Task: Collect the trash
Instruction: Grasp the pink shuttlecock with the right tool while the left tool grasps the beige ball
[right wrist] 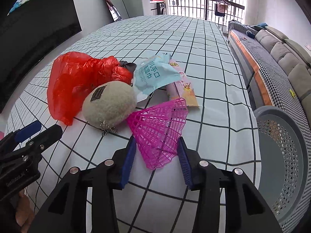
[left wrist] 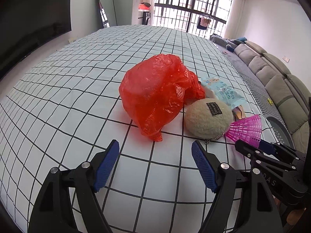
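A crumpled red plastic bag (left wrist: 155, 93) lies on the checked table, also in the right wrist view (right wrist: 77, 81). Beside it sit a beige fuzzy pouch (left wrist: 208, 116) (right wrist: 110, 104), a light-blue wet-wipe packet (left wrist: 223, 91) (right wrist: 153, 75), a pink wrapper (right wrist: 182, 89) and a pink plastic mesh cone (left wrist: 246, 130) (right wrist: 161, 130). My left gripper (left wrist: 155, 151) is open and empty, just short of the red bag. My right gripper (right wrist: 157, 145) has its blue pads on either side of the mesh cone's narrow end; the pads look to be touching it.
A grey perforated basket (right wrist: 281, 155) stands off the table's right edge, also in the left wrist view (left wrist: 279, 128). A grey sofa (left wrist: 281, 81) runs along the right wall. A dark screen (right wrist: 35, 29) is at the left. The checked cloth (left wrist: 77, 89) covers the table.
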